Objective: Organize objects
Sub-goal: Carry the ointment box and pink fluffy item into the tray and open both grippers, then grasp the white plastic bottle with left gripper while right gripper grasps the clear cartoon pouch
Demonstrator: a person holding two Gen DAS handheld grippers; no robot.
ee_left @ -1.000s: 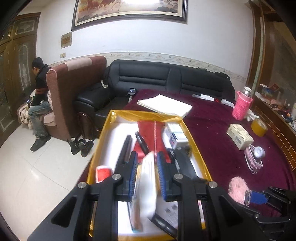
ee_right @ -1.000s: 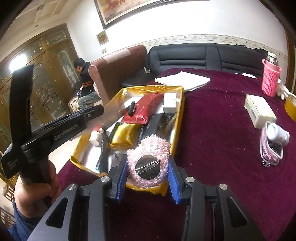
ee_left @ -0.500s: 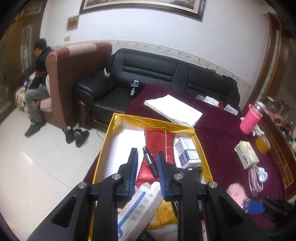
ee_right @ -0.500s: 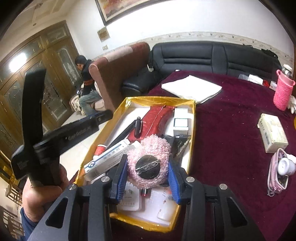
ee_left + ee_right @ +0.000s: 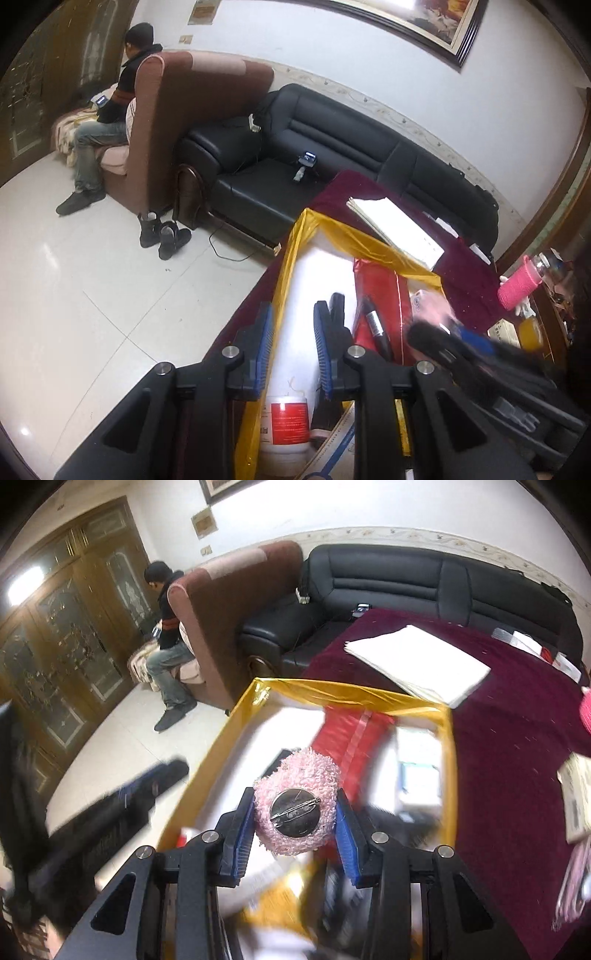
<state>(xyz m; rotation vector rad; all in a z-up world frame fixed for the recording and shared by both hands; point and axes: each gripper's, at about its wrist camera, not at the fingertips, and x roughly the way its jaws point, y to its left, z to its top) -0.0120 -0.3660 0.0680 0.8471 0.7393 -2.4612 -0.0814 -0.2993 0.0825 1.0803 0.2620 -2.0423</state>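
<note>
My right gripper (image 5: 295, 827) is shut on a fluffy pink brooch (image 5: 297, 805) with a round metal pin back, held above the gold box (image 5: 207, 760). The box also shows in the left wrist view (image 5: 286, 273), holding a red packet (image 5: 380, 288), a black pen (image 5: 376, 325), a white jar with a red label (image 5: 284, 421) and a white carton. My left gripper (image 5: 293, 350) is open and empty over the box's left rim. The right gripper shows blurred in the left wrist view (image 5: 461, 350).
The box sits on a dark red tablecloth (image 5: 517, 760) with a stack of white papers (image 5: 417, 661) behind it. A pink bottle (image 5: 517, 288) and small boxes stand at the right. A black sofa (image 5: 332, 147), an armchair and a seated person (image 5: 107, 122) are beyond.
My left gripper let go of the white carton into the box and moved left to the rim. My right gripper carried the pink brooch forward over the box.
</note>
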